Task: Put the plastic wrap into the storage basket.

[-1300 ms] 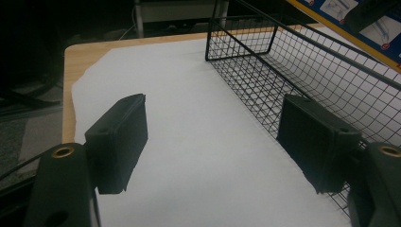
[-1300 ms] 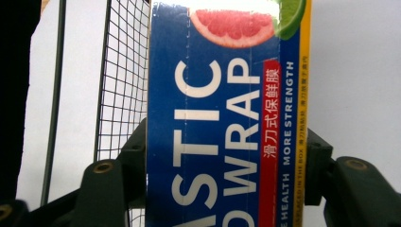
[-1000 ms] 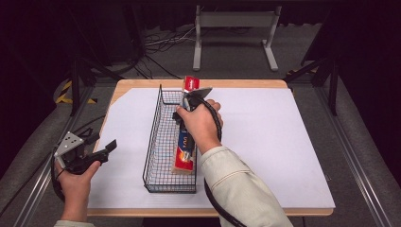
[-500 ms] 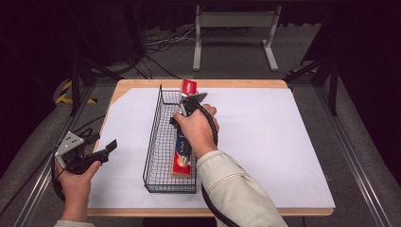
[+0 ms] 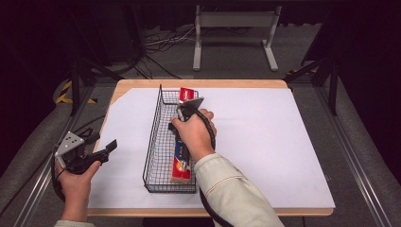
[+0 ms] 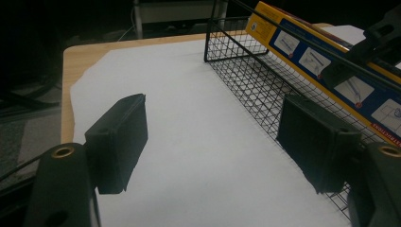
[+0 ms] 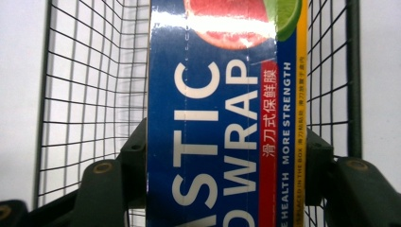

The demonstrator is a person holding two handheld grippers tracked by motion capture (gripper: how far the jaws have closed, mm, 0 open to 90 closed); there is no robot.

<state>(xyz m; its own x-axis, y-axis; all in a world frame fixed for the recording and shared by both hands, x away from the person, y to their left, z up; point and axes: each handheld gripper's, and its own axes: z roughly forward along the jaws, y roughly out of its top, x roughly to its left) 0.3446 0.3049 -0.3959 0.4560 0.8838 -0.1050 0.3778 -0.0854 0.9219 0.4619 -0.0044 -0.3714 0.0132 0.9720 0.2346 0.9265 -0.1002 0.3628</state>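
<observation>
Inside the wire basket (image 5: pixel 161 142) on the table (image 5: pixel 265 142), the plastic wrap box (image 7: pixel 213 118) lies lengthwise, its far end propped over the basket's far rim. The right tongs (image 5: pixel 182 120) are clamped across the box's width, both pads pressing its sides. The left tongs (image 5: pixel 101 150) rest apart and empty, left of the basket. The box looks nearly placed; next it likely needs lowering flat into the basket before letting go.

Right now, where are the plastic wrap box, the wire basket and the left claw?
plastic wrap box (image 7: pixel 208 118), right gripper view, on its blue printed face.
wire basket (image 5: pixel 152 142), high view, on its left side wall.
left claw (image 6: pixel 213 142), left gripper view, midway between its two open black jaws.
</observation>
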